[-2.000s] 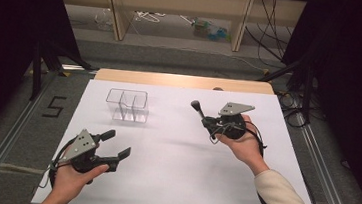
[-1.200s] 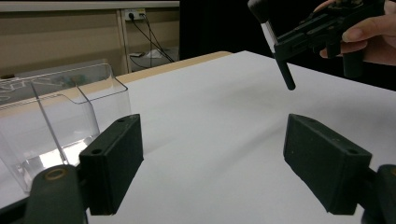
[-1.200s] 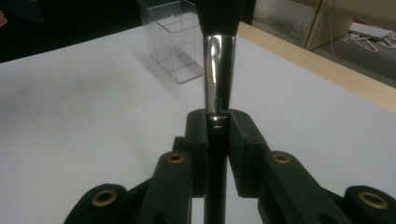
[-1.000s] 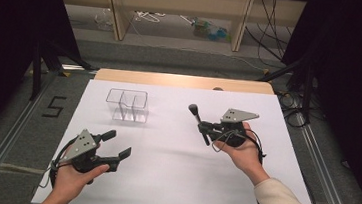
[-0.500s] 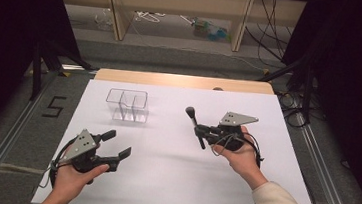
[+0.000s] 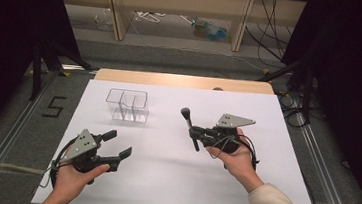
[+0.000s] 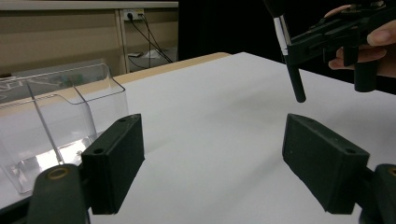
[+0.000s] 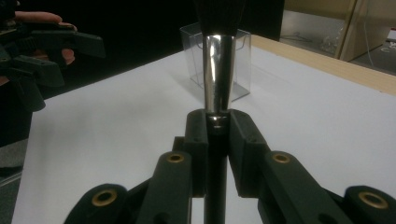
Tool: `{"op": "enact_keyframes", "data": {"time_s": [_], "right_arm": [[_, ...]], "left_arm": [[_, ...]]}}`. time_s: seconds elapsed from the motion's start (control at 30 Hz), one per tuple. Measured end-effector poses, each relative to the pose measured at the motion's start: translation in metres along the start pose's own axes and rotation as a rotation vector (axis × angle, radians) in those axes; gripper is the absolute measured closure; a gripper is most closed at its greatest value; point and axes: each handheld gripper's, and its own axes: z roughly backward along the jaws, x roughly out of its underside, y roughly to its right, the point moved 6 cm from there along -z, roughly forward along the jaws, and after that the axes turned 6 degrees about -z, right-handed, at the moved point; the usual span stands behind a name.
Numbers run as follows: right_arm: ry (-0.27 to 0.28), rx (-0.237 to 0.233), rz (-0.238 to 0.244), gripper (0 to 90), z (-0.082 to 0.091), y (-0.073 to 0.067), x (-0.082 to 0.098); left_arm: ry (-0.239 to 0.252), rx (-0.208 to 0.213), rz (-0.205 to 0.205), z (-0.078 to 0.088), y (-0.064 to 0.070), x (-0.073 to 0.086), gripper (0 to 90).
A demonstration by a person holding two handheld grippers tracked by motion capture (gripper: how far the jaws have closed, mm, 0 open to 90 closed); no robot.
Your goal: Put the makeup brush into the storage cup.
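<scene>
Black and slim, the brush (image 6: pixel 190 127) sits clamped in the right gripper (image 6: pixel 197 132), jaws closed on its handle just below the shiny ferrule; it hangs above the sheet (image 6: pixel 161 180), well to the right of the clear box (image 6: pixel 126 105), bristle head tilted up and toward that box, handle end pointing down at the sheet. By its look it is light and stiff; the handle and ferrule seem smooth enough to slip or swing in the pads, so the present hold close to the ferrule looks sensible; the bristles are soft and better left untouched. The left gripper (image 6: pixel 118 145) stands wide open and holds nothing, near the front edge, below and left of the box. The right gripper view gives the grip itself: both pads (image 8: pixel 196 140) pressing the handle, ferrule (image 8: pixel 218 70) rising between them, box straight behind. The left gripper view gives the box's inner divider (image 7: pixel 44 123) and the brush's free handle end (image 7: pixel 295 84) clear of the sheet; the high view gives the whole layout, with the box's two compartments side by side.
</scene>
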Motion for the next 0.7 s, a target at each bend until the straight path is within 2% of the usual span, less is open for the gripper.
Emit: {"op": "enact_keyframes", "data": {"time_s": [0.03, 0.1, 0.13, 0.17, 0.23, 0.37, 0.4, 0.43, 0.47, 0.53, 0.63, 0.67, 0.7], "right_arm": [[0.007, 0.000, 0.004, 78.9, -0.001, -0.001, 0.000], [0.005, -0.011, -0.002, 78.9, -0.003, -0.005, -0.001], [0.009, -0.015, 0.002, 78.9, -0.005, -0.007, -0.001], [0.007, -0.018, 0.003, 78.9, -0.006, -0.008, -0.001], [0.001, -0.014, 0.011, 78.9, -0.007, -0.011, -0.001], [0.008, -0.038, 0.003, 78.9, -0.012, -0.018, -0.001], [0.006, -0.028, 0.012, 78.9, -0.012, -0.018, -0.001], [0.013, -0.036, 0.003, 78.9, -0.013, -0.020, -0.001], [0.018, -0.040, 0.019, 78.9, -0.014, -0.021, -0.001], [0.003, -0.041, 0.012, 78.9, -0.015, -0.023, 0.000], [0.008, -0.053, 0.013, 78.9, -0.018, -0.027, 0.001], [0.015, -0.046, 0.026, 78.9, -0.018, -0.027, 0.000], [0.010, -0.055, 0.013, 78.9, -0.019, -0.029, 0.001]], "left_arm": [[0.002, 0.000, 0.010, 0.000, 0.001, 0.000, 20.6], [0.002, 0.002, 0.003, -0.001, 0.001, -0.002, 20.6], [0.006, 0.002, 0.016, -0.002, 0.002, -0.003, 20.5], [0.008, 0.006, 0.000, -0.002, 0.001, -0.004, 20.5], [0.014, 0.005, 0.018, -0.004, 0.003, -0.006, 20.6], [0.010, 0.016, 0.025, -0.010, 0.009, -0.009, 21.1], [0.021, 0.026, 0.035, -0.012, 0.011, -0.010, 21.6], [0.009, 0.026, 0.041, -0.014, 0.013, -0.011, 22.2], [0.010, 0.029, 0.053, -0.016, 0.015, -0.011, 22.5], [0.014, 0.042, 0.058, -0.021, 0.019, -0.013, 23.0], [0.015, 0.055, 0.064, -0.029, 0.024, -0.016, 23.6], [0.021, 0.063, 0.065, -0.032, 0.025, -0.018, 23.9], [0.018, 0.064, 0.068, -0.034, 0.027, -0.019, 24.2]]}}
